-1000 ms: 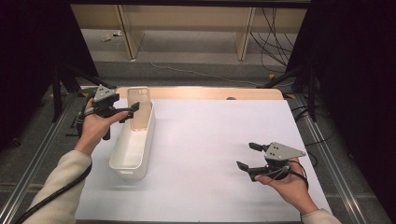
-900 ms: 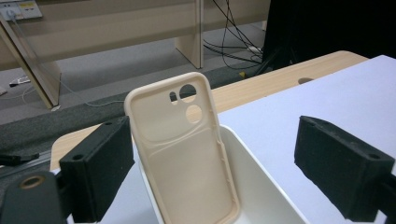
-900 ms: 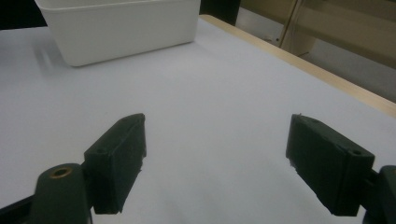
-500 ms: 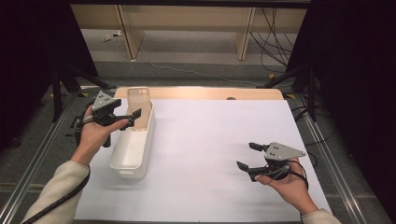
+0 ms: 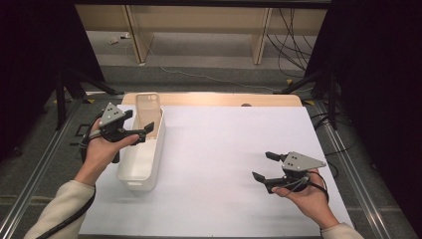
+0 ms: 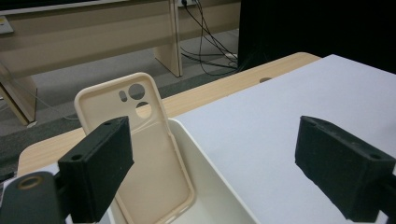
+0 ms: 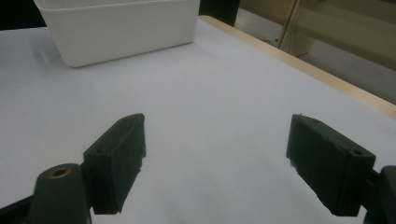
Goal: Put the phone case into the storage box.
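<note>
A cream phone case (image 5: 148,113) (image 6: 140,154) leans upright against the far end wall inside a long white bin (image 5: 155,149) (image 6: 219,191) (image 7: 116,28) at the table's left. My left gripper (image 5: 138,126) (image 6: 210,172) hovers over the bin's near-left rim, open, with the case just beyond its jaws and nothing held. Over the white sheet at the front right, my right gripper (image 5: 264,166) (image 7: 215,163) is open and empty, pointing toward the bin.
A white sheet (image 5: 234,149) covers most of the wooden table (image 5: 219,99), whose far edge shows bare wood. Metal rails (image 5: 348,164) run along both sides. Cables (image 5: 293,40) and bench legs lie on the floor beyond.
My left gripper has shifted right and slightly nearer, from beside the bin's far left corner to over its rim. The right gripper has stayed put.
</note>
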{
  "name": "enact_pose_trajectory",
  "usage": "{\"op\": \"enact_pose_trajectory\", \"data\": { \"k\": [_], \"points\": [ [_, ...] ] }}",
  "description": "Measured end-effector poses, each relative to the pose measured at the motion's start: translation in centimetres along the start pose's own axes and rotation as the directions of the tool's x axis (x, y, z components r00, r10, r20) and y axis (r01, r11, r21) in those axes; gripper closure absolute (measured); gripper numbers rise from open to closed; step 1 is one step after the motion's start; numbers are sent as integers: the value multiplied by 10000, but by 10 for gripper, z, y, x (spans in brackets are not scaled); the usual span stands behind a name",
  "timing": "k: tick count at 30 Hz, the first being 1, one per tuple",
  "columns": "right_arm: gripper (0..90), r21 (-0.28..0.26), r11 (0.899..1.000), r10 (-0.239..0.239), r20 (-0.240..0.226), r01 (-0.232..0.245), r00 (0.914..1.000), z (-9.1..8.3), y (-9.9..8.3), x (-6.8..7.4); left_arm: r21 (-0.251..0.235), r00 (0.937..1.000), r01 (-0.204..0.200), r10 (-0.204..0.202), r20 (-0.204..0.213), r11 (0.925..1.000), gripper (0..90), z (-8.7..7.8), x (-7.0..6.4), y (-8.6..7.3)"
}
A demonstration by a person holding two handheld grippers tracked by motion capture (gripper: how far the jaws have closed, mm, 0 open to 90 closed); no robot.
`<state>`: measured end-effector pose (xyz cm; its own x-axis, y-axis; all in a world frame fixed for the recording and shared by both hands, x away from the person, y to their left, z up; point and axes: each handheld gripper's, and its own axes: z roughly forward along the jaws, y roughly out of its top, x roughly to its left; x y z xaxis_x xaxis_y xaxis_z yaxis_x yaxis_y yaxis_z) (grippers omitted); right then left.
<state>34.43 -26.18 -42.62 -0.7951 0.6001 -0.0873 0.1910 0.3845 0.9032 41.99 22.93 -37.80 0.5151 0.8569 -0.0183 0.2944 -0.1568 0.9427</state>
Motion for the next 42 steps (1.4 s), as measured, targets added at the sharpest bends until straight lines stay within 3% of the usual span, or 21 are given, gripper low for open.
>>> {"op": "enact_pose_trajectory", "data": {
  "k": [20,42],
  "points": [
    [210,-16,10000,7,-12,-7,10000,0,1,1,-207,9981,-261,272,552,9994,111,-14,-28,-10],
    [210,-29,10000,8,-17,-8,10000,0,1,0,-234,9948,-556,574,843,9982,109,-34,-43,-20]
  ]
}}
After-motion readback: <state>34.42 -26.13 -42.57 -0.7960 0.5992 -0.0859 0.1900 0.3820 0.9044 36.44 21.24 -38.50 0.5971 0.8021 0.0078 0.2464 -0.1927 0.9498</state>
